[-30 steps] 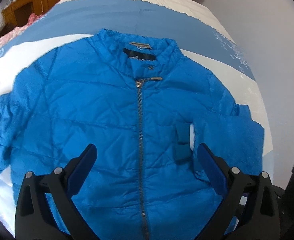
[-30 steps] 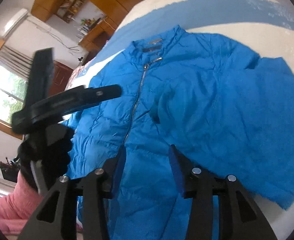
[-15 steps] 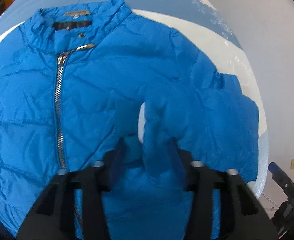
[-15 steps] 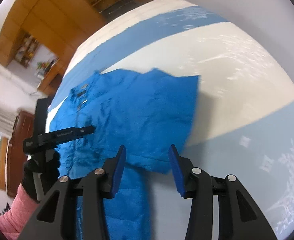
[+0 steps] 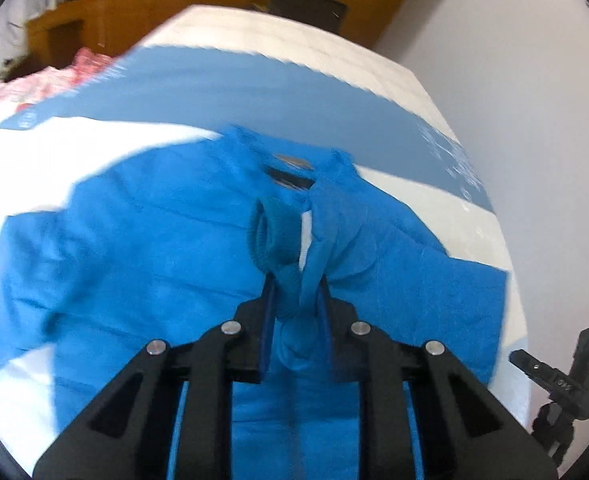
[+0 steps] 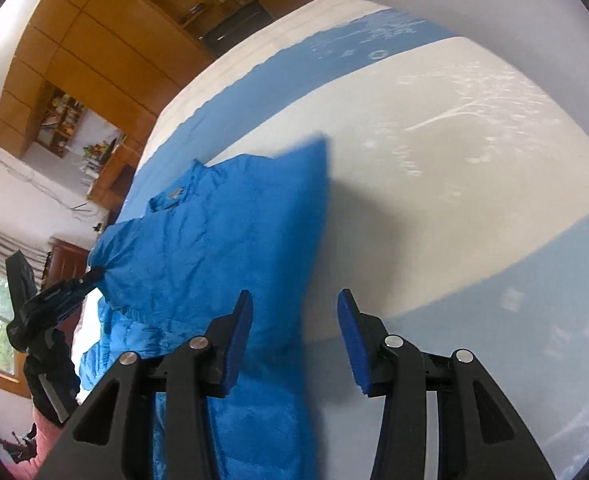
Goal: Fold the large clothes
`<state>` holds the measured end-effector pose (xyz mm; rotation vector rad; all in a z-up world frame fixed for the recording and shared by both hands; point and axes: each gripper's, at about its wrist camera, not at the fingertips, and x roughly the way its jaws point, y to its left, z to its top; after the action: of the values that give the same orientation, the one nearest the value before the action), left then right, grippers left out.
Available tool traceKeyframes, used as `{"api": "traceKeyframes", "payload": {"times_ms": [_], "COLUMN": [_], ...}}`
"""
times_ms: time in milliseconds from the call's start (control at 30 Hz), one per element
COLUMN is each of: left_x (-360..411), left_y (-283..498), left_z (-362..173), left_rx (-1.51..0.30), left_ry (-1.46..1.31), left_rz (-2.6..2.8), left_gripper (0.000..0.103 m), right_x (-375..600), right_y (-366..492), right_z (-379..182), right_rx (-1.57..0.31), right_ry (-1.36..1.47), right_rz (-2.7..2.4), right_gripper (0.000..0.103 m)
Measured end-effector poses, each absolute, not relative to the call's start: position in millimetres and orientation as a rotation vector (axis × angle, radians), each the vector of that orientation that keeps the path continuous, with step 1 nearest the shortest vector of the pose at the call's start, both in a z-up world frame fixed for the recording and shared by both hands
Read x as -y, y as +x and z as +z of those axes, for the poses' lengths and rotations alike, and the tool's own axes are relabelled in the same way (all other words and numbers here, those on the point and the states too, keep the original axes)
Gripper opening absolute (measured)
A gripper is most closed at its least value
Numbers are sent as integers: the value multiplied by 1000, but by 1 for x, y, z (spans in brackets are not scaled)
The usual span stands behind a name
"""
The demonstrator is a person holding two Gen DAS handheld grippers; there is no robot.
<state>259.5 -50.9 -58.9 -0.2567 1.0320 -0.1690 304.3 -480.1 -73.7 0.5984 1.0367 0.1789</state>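
A bright blue padded jacket [image 5: 154, 256] lies face up on the bed, collar at the far end. My left gripper [image 5: 296, 288] is shut on the ribbed cuff [image 5: 274, 236] of its right sleeve and holds it lifted over the chest. In the right wrist view the jacket [image 6: 214, 240] shows with the sleeve pulled up by the left gripper [image 6: 90, 276]. My right gripper [image 6: 294, 316] is open and empty, over the jacket's right edge and the bedspread.
The bedspread [image 6: 434, 152] is white with blue bands. A pink cloth [image 5: 34, 84] lies at the bed's far left. Wooden cabinets [image 6: 94, 40] stand behind the bed. A white wall [image 5: 514, 100] runs along the right. A black tripod [image 5: 562, 384] stands at the lower right.
My left gripper closed on the right sleeve's cuff and lifted it toward the collar. My right gripper swung right off the jacket and opened wider.
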Motion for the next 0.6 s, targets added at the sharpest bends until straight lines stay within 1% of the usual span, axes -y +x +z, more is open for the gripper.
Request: {"api": "traceKeyframes", "payload": {"times_ms": [100,267,433,500,567,600], "left_x": [22,-19,-33,-36,-37,-37], "left_y": [257,266,282,286,285,285], "left_z": [-60,-76,-117,-136,-146,-148], "left_rx": [-1028,-1058,-1157,-1206,-1212,-1207], "left_ry": [-248,-250,-215,-203,-194,-179], "left_rz": [-86,43,73,92,92,90], "left_gripper": [18,18,19,22,26,27], "right_x": [458,425,400,395,392,391], "right_y": [325,352,375,377,377,377], "right_z": [-75,-80,-106,-122,-135,-138], "right_rx": [-1042,-1067,-1177,-1226,-1251,-1256], "right_ry": [589,567,494,467,462,463], "right_rz": [249,325,297,258,253,252], "right_gripper": [45,45,45,43,42,42]}}
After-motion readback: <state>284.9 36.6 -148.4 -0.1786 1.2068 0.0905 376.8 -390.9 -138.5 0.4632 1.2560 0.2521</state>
